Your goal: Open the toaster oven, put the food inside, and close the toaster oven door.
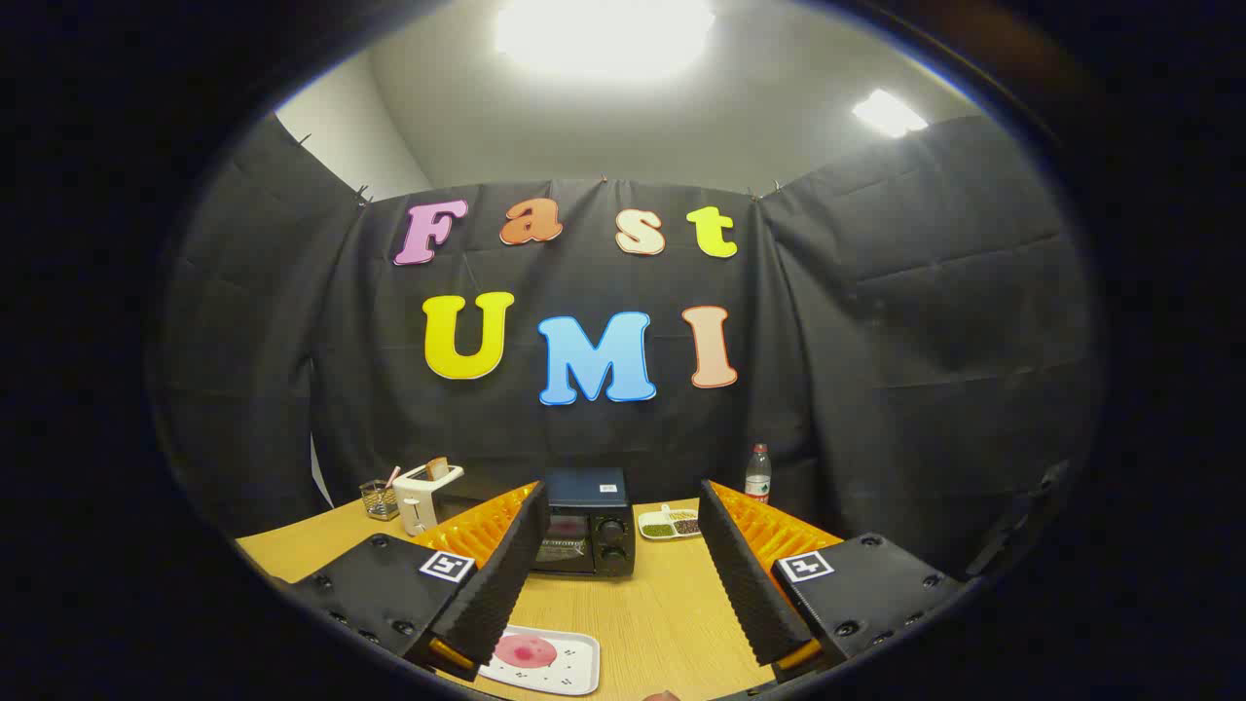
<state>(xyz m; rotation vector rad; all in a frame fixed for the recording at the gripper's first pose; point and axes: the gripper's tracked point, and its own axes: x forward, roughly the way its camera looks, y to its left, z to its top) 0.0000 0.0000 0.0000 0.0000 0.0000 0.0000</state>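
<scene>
Two ridged fingers of the open claw [618, 545] frame a boxy toaster oven [587, 526].

The gripper [618, 545] has two broad, wedge-shaped fingers standing wide apart, nothing between them. Seen against the toaster oven [587, 533] beyond them, one finger [496, 574] rises on its left and the other on its right. Their inner faces are finely ribbed pads; their outer sides show deep moulded ridges. Each finger sits on a flat dark mounting block with round screw heads and a square white fiducial marker [447, 566] near its base.
</scene>
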